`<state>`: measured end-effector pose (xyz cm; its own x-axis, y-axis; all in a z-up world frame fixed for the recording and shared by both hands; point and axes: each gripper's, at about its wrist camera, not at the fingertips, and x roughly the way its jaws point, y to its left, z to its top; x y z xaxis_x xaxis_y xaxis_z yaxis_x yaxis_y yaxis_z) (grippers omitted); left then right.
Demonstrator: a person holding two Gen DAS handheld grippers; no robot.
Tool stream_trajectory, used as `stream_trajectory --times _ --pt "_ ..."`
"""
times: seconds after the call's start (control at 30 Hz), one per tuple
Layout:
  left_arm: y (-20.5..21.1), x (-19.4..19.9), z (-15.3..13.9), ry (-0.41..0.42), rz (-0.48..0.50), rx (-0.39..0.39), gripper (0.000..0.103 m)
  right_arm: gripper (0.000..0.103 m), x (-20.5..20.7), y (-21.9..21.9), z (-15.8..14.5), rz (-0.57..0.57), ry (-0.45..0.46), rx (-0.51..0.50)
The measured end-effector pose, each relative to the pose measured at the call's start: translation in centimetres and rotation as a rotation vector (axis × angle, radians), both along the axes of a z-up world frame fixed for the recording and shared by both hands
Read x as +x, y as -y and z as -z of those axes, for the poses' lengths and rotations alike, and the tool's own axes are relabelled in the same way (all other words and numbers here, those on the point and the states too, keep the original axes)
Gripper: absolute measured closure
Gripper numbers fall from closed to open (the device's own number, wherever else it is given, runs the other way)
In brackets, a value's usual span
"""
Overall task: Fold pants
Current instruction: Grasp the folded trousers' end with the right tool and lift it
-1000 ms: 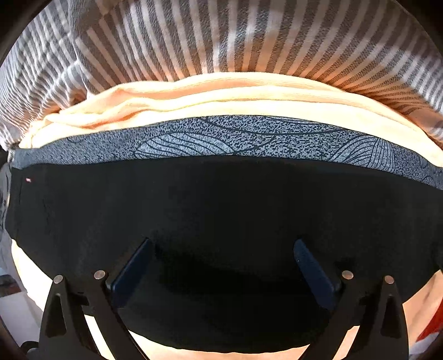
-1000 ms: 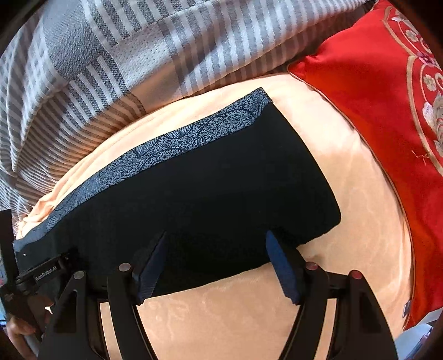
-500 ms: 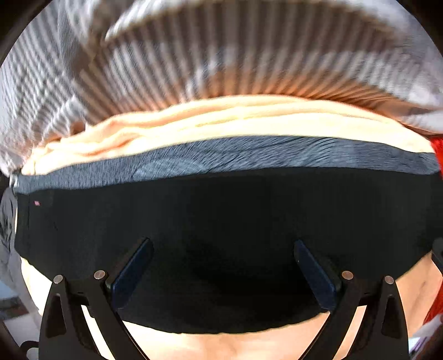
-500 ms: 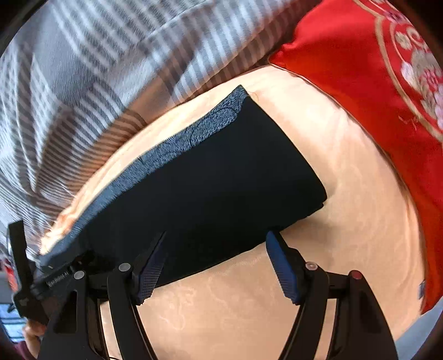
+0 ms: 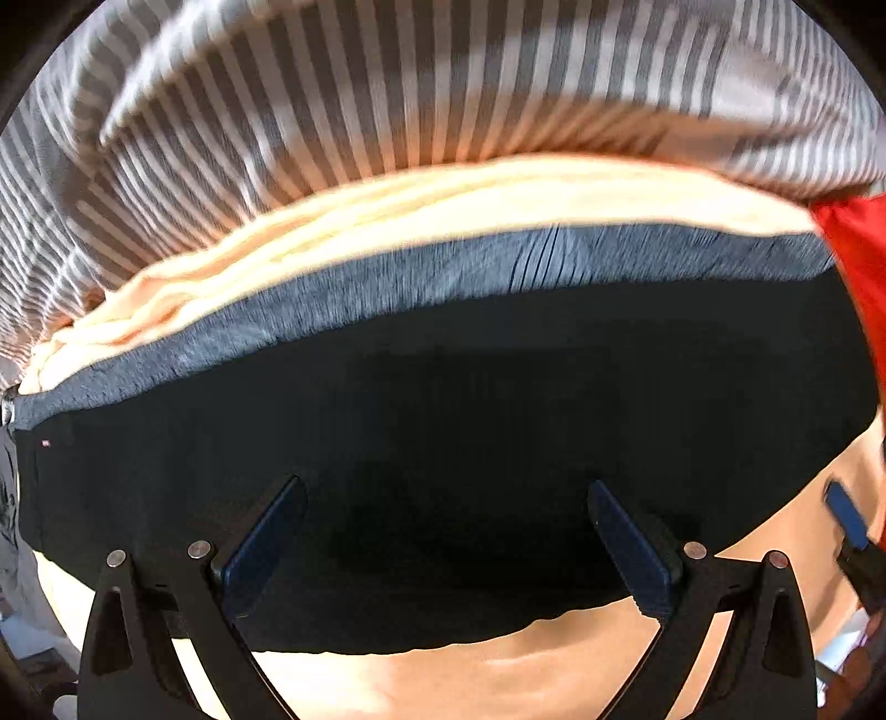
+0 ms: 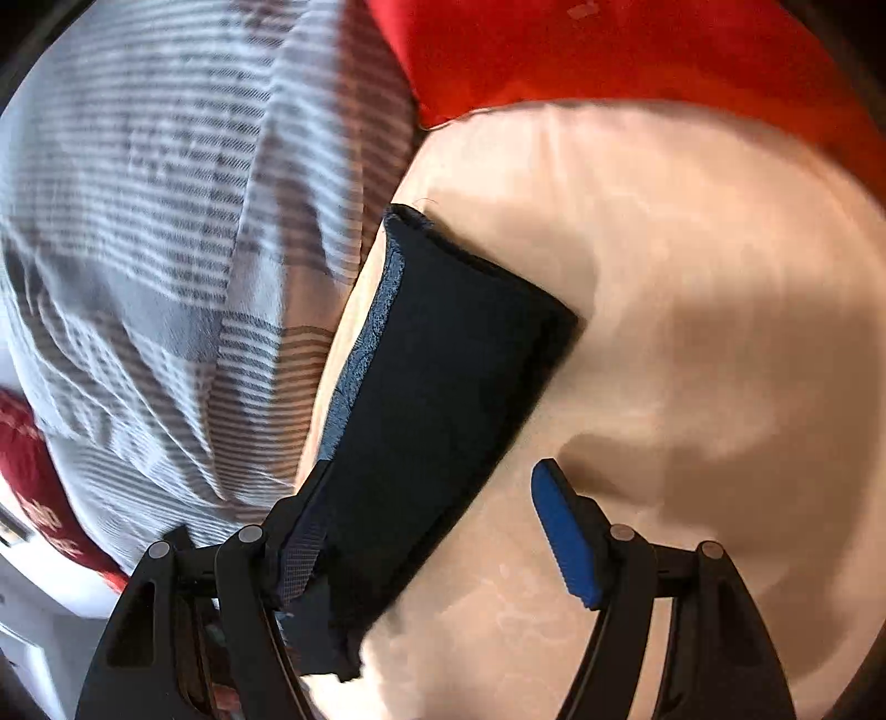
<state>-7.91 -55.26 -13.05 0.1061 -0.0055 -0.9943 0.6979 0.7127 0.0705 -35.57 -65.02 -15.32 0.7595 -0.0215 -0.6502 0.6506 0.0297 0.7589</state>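
The folded black pants [image 5: 470, 399] lie flat on a peach sheet [image 5: 443, 675], with a grey patterned band [image 5: 498, 266] along their far edge. My left gripper [image 5: 443, 543] is open, its jaws spread just above the near part of the pants, holding nothing. In the right wrist view the pants [image 6: 443, 387] run away from the camera as a long dark strip. My right gripper [image 6: 426, 531] is open and empty over the pants' near end; its right finger [image 6: 565, 537] hangs over the bare sheet [image 6: 692, 360]. The right gripper's blue pad also shows in the left wrist view [image 5: 847, 515].
A grey and white striped blanket [image 5: 415, 94] is bunched beyond the pants and also shows at the left of the right wrist view [image 6: 166, 249]. A red cushion [image 6: 609, 50] lies at the far right of the bed.
The right gripper has swung round to the right end of the pants and now looks along their length. The left gripper has shifted slightly. Both stay open.
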Motion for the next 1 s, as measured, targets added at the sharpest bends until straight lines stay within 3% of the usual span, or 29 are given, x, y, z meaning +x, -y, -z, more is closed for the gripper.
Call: stream_trajectory --times 0.23,0.4,0.47,0.5,0.53,0.57,0.77,0.87,0.93,0.97,1.0 --pt "-0.9 0.6 1.3 -0.060 -0.046 -0.026 0.001 0.030 3.1 2.5 1.1 0.009 0.114 -0.019" --pt "-0.9 1.0 0.9 -0.064 -0.050 -0.029 0.005 0.032 5.3 3.6 1.6 -0.010 0.139 0.015" --pt "-1.0 0.7 0.1 -0.066 -0.051 -0.032 0.027 0.046 6.1 4.0 1.9 -0.030 0.103 0.058" --pt "-0.8 0.7 -0.4 -0.062 -0.049 -0.030 0.035 0.071 6.4 4.1 2.2 -0.038 0.077 0.086" --pt "-0.5 0.7 -0.9 -0.059 -0.042 -0.033 0.055 0.090 6.4 4.1 2.3 -0.035 0.066 0.104" --pt "-0.2 0.9 -1.5 -0.061 -0.034 -0.041 0.069 0.090 6.4 4.0 2.1 -0.033 0.074 0.106" --pt "2.1 3.5 -4.6 -0.015 -0.054 -0.169 0.069 0.090 7.5 3.1 -1.3 -0.110 0.130 0.035" --pt "2.8 4.8 -3.3 -0.014 -0.094 -0.171 0.069 0.090 8.6 2.4 -3.5 -0.170 0.131 -0.025" --pt "3.3 4.6 -0.6 -0.034 -0.091 -0.128 0.069 0.090 9.2 1.9 -4.5 -0.199 0.133 -0.054" --pt "3.6 4.3 0.5 -0.014 -0.068 -0.120 0.068 0.090 9.9 1.6 -4.9 -0.220 0.130 -0.059" --pt "4.0 3.0 0.2 0.096 -0.001 -0.127 0.068 0.090 10.3 1.3 -5.3 -0.228 0.125 -0.074"
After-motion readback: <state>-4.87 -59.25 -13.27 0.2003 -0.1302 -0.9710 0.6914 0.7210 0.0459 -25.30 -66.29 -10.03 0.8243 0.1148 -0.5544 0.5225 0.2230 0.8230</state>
